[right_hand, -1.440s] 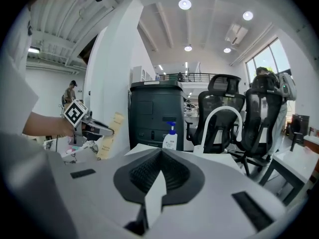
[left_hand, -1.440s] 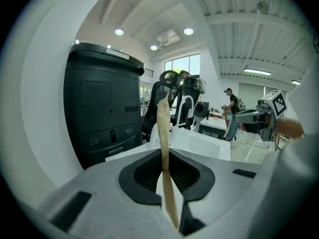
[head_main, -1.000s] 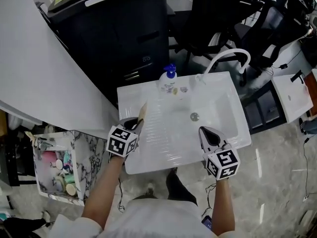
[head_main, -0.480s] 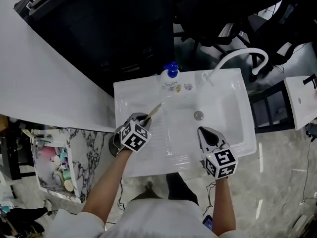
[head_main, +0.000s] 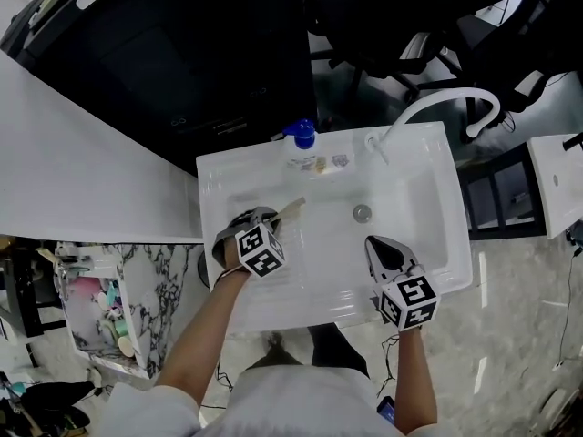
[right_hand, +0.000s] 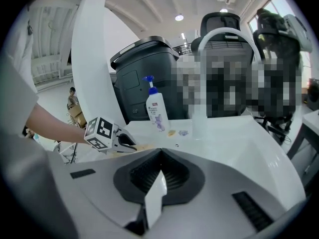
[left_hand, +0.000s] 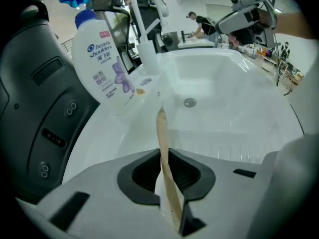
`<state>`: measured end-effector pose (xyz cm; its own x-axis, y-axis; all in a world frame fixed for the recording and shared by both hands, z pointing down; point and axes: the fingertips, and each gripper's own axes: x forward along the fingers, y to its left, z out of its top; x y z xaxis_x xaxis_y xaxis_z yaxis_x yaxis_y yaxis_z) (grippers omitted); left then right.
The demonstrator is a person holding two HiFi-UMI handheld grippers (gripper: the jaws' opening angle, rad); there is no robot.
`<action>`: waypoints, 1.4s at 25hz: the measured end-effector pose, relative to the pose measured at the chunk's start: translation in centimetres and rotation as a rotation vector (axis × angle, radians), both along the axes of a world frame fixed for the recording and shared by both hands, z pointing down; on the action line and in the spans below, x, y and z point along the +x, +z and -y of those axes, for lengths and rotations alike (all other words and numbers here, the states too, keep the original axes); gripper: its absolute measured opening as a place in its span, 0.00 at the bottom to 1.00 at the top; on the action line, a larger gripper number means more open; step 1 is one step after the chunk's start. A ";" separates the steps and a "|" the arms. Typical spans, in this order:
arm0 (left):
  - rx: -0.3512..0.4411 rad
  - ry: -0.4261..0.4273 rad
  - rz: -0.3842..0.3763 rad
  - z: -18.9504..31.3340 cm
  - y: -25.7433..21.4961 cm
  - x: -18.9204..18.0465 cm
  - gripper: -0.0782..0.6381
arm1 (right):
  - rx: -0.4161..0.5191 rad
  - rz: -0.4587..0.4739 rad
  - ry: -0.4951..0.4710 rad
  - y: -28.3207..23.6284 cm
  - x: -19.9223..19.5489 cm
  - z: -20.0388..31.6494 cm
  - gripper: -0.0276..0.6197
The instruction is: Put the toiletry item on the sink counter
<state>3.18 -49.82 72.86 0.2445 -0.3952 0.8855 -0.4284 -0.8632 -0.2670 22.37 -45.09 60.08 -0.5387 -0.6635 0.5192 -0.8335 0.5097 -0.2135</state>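
Well, the white moulded sink unit [head_main: 219,180] has a sunken basin [head_main: 410,198] on its right side. In the basin shows a round metal drain [head_main: 363,213], and a curved white tap [head_main: 446,98] arches over its far corner. On the flat counter at the back stands a white shampoo bottle with a blue pump [head_main: 302,144], upright. Two small scraps [head_main: 328,162], one yellowish and one purple, lie just beside it.

The left gripper [head_main: 267,218] has its jaws pinched on a thin flat tan strip [left_hand: 162,133], the toiletry item. The strip pokes forward over the ribbed drainboard, left of the basin, with its tip aimed towards the bottle. Seen edge-on, it is too slim to say exactly what it is. I cannot tell whether its tip touches the counter.

The right gripper [head_main: 376,244] sits at the near edge of the basin with its jaws pressed together and nothing between them.

Down on the floor to the left is a marble-patterned open box [head_main: 150,280]. It holds pink and teal pieces and what look like small cups, too small and jumbled to name. The white tabletop above cuts off its far side.

Behind the sink looms a big dark grey lidded bin [right_hand: 144,68]. Its lid is down, so its contents are hidden. The tap's foot is hard to make out from the right gripper view.
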 end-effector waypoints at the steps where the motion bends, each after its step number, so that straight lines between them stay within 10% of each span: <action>1: -0.004 0.008 0.010 0.0 0.4 0.1 0.15 | -0.005 0.001 0.005 0.2 0.2 -0.1 0.04; 16: -0.111 -0.092 -0.139 -1.3 0.4 0.2 0.34 | -0.037 -0.028 0.050 1.3 1.4 -1.4 0.04; 30: 0.030 -0.457 -0.827 -4.6 -15.7 -5.7 0.18 | 0.148 -0.053 0.091 -7.1 -1.9 -5.9 0.04; 35: 0.175 -0.413 -0.876 -7.2 -21.8 -8.5 0.14 | 0.257 -0.088 0.099 -11.6 -3.9 -7.7 0.04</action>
